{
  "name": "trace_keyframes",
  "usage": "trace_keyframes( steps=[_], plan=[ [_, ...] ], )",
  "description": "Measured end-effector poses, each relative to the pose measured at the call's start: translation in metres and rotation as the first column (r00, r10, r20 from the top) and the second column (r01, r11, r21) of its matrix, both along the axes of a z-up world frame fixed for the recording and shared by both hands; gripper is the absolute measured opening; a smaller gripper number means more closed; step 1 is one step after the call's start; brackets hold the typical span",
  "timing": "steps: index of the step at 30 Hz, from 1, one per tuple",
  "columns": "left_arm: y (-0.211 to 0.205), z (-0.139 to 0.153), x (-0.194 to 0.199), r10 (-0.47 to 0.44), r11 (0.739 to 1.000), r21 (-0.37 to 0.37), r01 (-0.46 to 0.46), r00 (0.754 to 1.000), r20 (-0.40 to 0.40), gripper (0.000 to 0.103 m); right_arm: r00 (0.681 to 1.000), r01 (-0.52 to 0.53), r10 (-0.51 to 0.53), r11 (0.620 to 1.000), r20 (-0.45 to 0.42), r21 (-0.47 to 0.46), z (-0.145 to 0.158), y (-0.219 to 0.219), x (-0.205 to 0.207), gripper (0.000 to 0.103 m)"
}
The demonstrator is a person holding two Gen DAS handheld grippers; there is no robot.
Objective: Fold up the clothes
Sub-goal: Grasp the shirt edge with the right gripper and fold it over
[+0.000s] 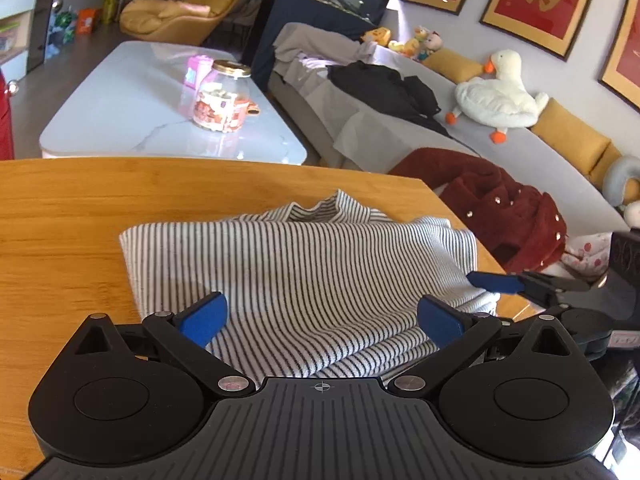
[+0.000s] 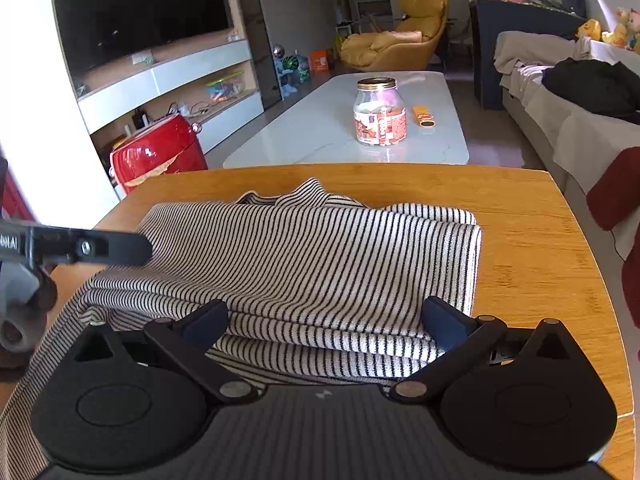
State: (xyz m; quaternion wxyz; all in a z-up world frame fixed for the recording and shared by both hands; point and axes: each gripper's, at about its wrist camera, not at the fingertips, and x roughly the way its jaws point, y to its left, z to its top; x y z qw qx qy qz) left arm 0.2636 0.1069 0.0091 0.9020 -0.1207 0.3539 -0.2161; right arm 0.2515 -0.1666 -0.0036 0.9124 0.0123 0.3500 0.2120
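A black-and-white striped shirt (image 1: 296, 264) lies folded in layers on the wooden table (image 1: 60, 220), collar at the far side. My left gripper (image 1: 320, 318) is open, its blue fingers spread over the shirt's near edge. The shirt also shows in the right wrist view (image 2: 312, 256). My right gripper (image 2: 326, 324) is open, its fingers spread above the near folded edge. One finger of the right gripper (image 1: 496, 282) shows at the shirt's right edge in the left wrist view. The left gripper's finger (image 2: 92, 246) reaches in over the shirt's left side in the right wrist view.
A white coffee table (image 1: 120, 120) with a glass jar (image 1: 222, 98) stands beyond the wooden table. A grey sofa (image 1: 500, 148) on the right holds a dark red garment (image 1: 492, 208), black clothes and a plush goose. A red case (image 2: 156, 152) sits left.
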Motion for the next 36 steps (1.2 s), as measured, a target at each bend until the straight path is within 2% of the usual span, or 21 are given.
trace_keyframes(
  steps=[2, 3, 4, 7, 8, 9, 10, 13, 15, 18, 19, 22, 25, 28, 30, 33, 36],
  plan=[
    [0.012, 0.009, 0.0, 0.047, 0.999, 0.008, -0.047, 0.999, 0.008, 0.103, 1.0, -0.015, 0.015, 1.0, -0.003, 0.013, 0.011, -0.005, 0.005, 0.103],
    [0.018, 0.012, 0.001, 0.072, 0.997, 0.013, -0.072, 0.997, -0.003, 0.103, 1.0, -0.019, 0.018, 0.999, 0.007, 0.027, 0.018, -0.007, 0.007, 0.097],
    [0.024, 0.013, 0.001, 0.085, 0.996, 0.006, -0.085, 0.996, -0.023, 0.103, 1.0, -0.023, 0.022, 0.999, 0.017, 0.042, 0.026, -0.01, 0.009, 0.087],
    [0.035, 0.016, -0.004, 0.104, 0.994, -0.02, -0.106, 0.991, -0.079, 0.103, 0.996, -0.042, 0.042, 0.999, 0.074, 0.002, 0.051, -0.004, 0.026, 0.074],
    [0.036, 0.016, -0.009, 0.102, 0.994, -0.027, -0.105, 0.991, -0.088, 0.103, 0.997, -0.044, 0.044, 0.999, 0.062, 0.001, 0.053, 0.0, 0.037, 0.071],
    [0.035, 0.016, -0.014, 0.102, 0.994, -0.024, -0.104, 0.991, -0.092, 0.103, 0.998, -0.046, 0.046, 0.999, 0.047, 0.001, 0.055, 0.004, 0.049, 0.063],
    [0.033, 0.016, -0.019, 0.103, 0.994, -0.02, -0.105, 0.991, -0.089, 0.103, 0.999, -0.044, 0.044, 0.999, 0.026, 0.005, 0.052, 0.009, 0.061, 0.055],
    [0.032, 0.017, -0.037, 0.122, 0.992, -0.019, -0.124, 0.989, -0.084, 0.103, 0.999, -0.016, 0.016, 1.0, -0.029, 0.007, 0.036, 0.029, 0.096, 0.05],
    [0.036, 0.019, -0.048, 0.134, 0.99, -0.03, -0.137, 0.987, -0.091, 0.103, 0.999, -0.004, 0.003, 1.0, -0.038, -0.024, 0.023, 0.042, 0.114, 0.048],
    [0.047, 0.022, -0.062, 0.155, 0.987, -0.029, -0.159, 0.984, -0.092, 0.103, 0.995, -0.014, 0.01, 0.999, -0.099, -0.036, 0.001, 0.052, 0.128, 0.024],
    [0.051, 0.022, -0.065, 0.165, 0.985, -0.028, -0.168, 0.982, -0.092, 0.103, 0.996, -0.025, 0.02, 0.998, -0.082, -0.052, 0.0, 0.055, 0.125, 0.019],
    [0.063, 0.022, -0.069, 0.2, 0.978, -0.042, -0.205, 0.974, -0.104, 0.103, 0.998, -0.032, 0.03, 0.998, -0.048, -0.046, 0.012, 0.052, 0.106, 0.012],
    [0.074, 0.025, -0.07, 0.226, 0.969, -0.077, -0.235, 0.968, -0.111, 0.103, 0.995, -0.094, 0.093, 0.995, 0.031, 0.037, 0.053, 0.039, 0.064, 0.011],
    [0.084, 0.033, -0.072, 0.229, 0.961, -0.139, -0.24, 0.969, -0.091, 0.103, 0.982, -0.177, 0.171, 0.981, 0.078, 0.078, 0.086, 0.025, 0.008, 0.011],
    [0.085, 0.042, -0.073, 0.223, 0.96, -0.161, -0.231, 0.973, -0.063, 0.103, 0.977, -0.211, 0.206, 0.973, 0.056, 0.091, 0.09, 0.019, -0.029, 0.011],
    [0.081, 0.054, -0.072, 0.211, 0.961, -0.178, -0.211, 0.977, -0.019, 0.103, 0.966, -0.255, 0.258, 0.963, -0.027, 0.089, 0.072, 0.02, -0.079, 0.011],
    [0.071, 0.065, -0.074, 0.184, 0.969, -0.167, -0.18, 0.983, 0.01, 0.103, 0.953, -0.295, 0.296, 0.955, -0.068, 0.022, 0.048, 0.027, -0.12, 0.011]
  ],
)
